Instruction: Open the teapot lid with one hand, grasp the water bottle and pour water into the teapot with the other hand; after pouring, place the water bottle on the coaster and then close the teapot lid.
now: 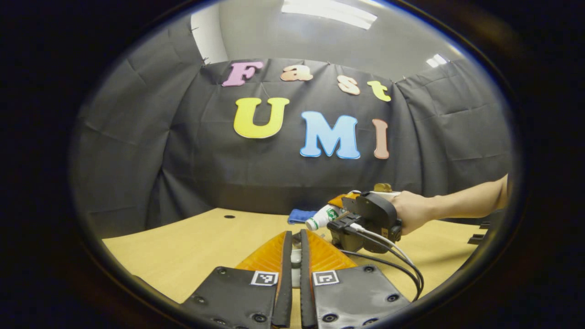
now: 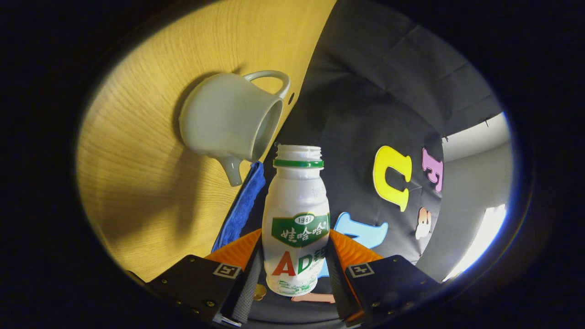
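In the right gripper view, the right gripper (image 2: 295, 269) pinches the bottle (image 2: 296, 219): one finger presses each side of its lower body, over the label. The bottle is uncapped, its open threaded neck pointing to 12 o'clock in the view. The view is rolled, so the table (image 2: 137, 183) runs up the left side; the bottle is therefore tilted well off upright, its mouth just beside the teapot (image 2: 228, 121) at 11 o'clock. The teapot stands on the table without its lid, its open rim facing the bottle mouth, its handle at 12 o'clock of its body and its spout at 6 o'clock. A blue cloth (image 2: 242, 205) lies on the table between the spout and the bottle. In the left gripper view, the left gripper (image 1: 296, 258) has its fingers nearly pressed together on a small pale object (image 1: 296, 261) held in the narrow gap; what this object is cannot be told. The gripper is above the table (image 1: 192, 246). At 2 o'clock from its tips, the right gripper (image 1: 365, 219) is seen farther off, held by a hand (image 1: 413, 212) entering from 3 o'clock, with cables trailing from its body. The bottle (image 1: 322, 217) projects from it toward 9 o'clock, lying near level, with the blue cloth (image 1: 301, 215) just beyond its mouth.
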